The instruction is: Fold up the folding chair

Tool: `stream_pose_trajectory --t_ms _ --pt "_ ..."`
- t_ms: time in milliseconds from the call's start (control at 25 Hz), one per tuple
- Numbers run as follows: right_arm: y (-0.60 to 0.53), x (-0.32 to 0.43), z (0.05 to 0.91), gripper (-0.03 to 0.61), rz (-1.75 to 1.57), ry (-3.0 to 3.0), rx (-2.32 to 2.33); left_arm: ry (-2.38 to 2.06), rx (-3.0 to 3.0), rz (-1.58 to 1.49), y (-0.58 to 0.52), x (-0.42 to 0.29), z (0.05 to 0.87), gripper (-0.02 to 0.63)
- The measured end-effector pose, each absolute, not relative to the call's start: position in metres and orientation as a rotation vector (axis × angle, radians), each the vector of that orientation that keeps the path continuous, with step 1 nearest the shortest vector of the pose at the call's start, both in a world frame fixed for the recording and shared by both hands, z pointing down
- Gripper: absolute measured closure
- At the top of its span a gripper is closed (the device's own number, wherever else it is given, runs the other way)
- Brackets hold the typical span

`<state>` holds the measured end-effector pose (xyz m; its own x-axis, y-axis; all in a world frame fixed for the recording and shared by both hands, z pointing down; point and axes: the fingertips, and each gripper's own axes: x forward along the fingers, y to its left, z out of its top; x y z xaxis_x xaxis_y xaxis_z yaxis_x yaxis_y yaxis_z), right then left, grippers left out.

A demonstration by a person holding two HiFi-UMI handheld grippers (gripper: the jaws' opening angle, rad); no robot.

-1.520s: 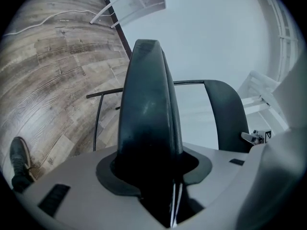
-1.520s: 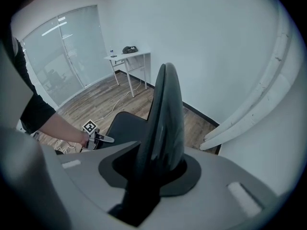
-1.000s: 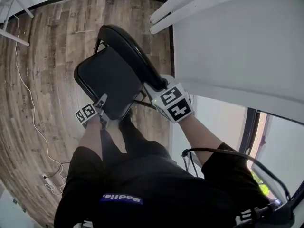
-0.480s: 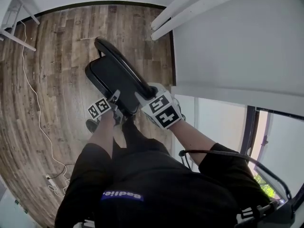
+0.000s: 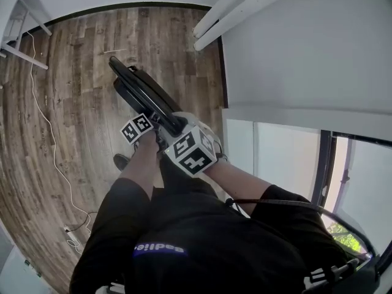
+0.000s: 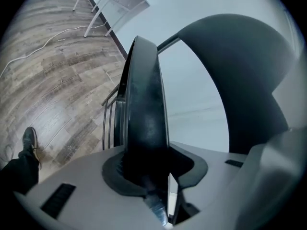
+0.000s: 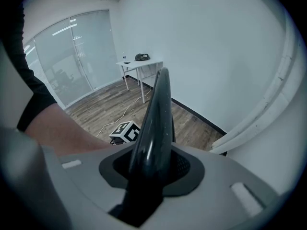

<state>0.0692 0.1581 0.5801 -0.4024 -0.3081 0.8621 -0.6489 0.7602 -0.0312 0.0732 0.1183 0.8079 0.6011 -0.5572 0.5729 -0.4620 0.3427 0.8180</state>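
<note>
The black folding chair (image 5: pixel 142 90) stands on the wood floor, seat and backrest nearly flat together. My left gripper (image 5: pixel 153 133) is shut on the seat's edge (image 6: pixel 144 123), which fills the gap between its jaws; these jaws have just been closing on it. My right gripper (image 5: pixel 176 127) is shut on the top of the curved backrest (image 7: pixel 156 123). The backrest also rises at the right of the left gripper view (image 6: pixel 249 80). The two grippers sit side by side, almost touching, and the left one's marker cube (image 7: pixel 125 131) shows in the right gripper view.
A white table (image 5: pixel 294 48) stands close at the right, and white furniture legs (image 5: pixel 24 23) at the far left. A white cable (image 5: pixel 46 133) runs over the floor. The person's shoe (image 5: pixel 120 161) is just below the chair. A small white desk (image 7: pixel 141 63) stands by a glass wall.
The seat has swung up against the backrest, from wide open to nearly flat. Both grippers have come together and moved up-left in the head view.
</note>
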Motion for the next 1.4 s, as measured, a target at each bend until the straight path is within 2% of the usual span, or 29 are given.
stream_pose_trajectory --t_ms 840,1400 --pt "0.136 0.096 0.570 0.495 0.447 -1.995 0.766 -1.054 1.265 0.063 0.083 0.118 0.793 0.485" --pt "0.114 0.123 0.563 0.506 0.466 -1.978 0.821 -0.967 1.261 -0.012 0.089 0.124 0.782 0.485"
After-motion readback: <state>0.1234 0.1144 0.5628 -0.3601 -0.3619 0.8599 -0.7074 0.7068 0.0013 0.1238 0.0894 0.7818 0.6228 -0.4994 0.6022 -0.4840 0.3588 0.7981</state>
